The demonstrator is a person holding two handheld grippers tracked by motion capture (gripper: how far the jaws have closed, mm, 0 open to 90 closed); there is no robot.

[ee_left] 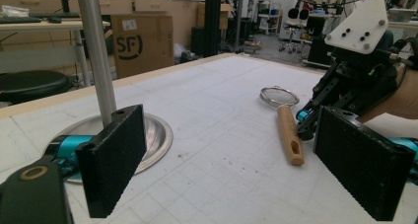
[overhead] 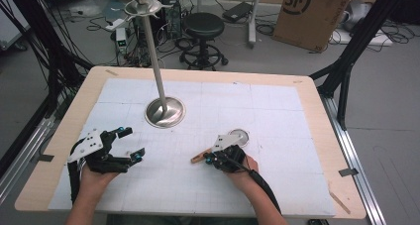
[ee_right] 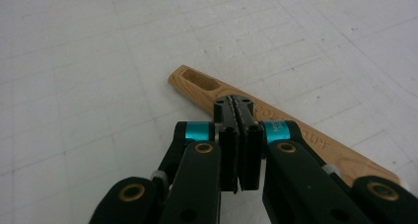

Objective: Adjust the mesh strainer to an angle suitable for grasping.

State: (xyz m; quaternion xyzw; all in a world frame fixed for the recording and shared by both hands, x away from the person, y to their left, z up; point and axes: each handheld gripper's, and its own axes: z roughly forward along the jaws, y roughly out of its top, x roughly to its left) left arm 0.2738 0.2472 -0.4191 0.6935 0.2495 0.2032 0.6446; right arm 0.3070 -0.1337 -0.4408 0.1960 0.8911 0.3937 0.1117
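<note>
A small strainer lies on the white mat, with its mesh bowl [overhead: 238,136] at the far end and its wooden handle [overhead: 198,158] pointing left. In the left gripper view the bowl [ee_left: 279,96] and handle [ee_left: 289,135] lie ahead to the right. My right gripper [overhead: 208,158] hangs just over the handle [ee_right: 197,81]. Its pads are pressed together with nothing between them [ee_right: 239,108]. My left gripper [overhead: 132,143] rests at the front left of the mat. Its jaws stand wide open [ee_left: 241,160] and hold nothing.
A metal stand rises from a round base [overhead: 165,112] at the middle back of the mat, its pole [ee_left: 98,61] close to my left gripper. The table's wooden rim [overhead: 317,106] frames the mat. Beyond it are a stool [overhead: 203,27] and a cardboard box [overhead: 312,12].
</note>
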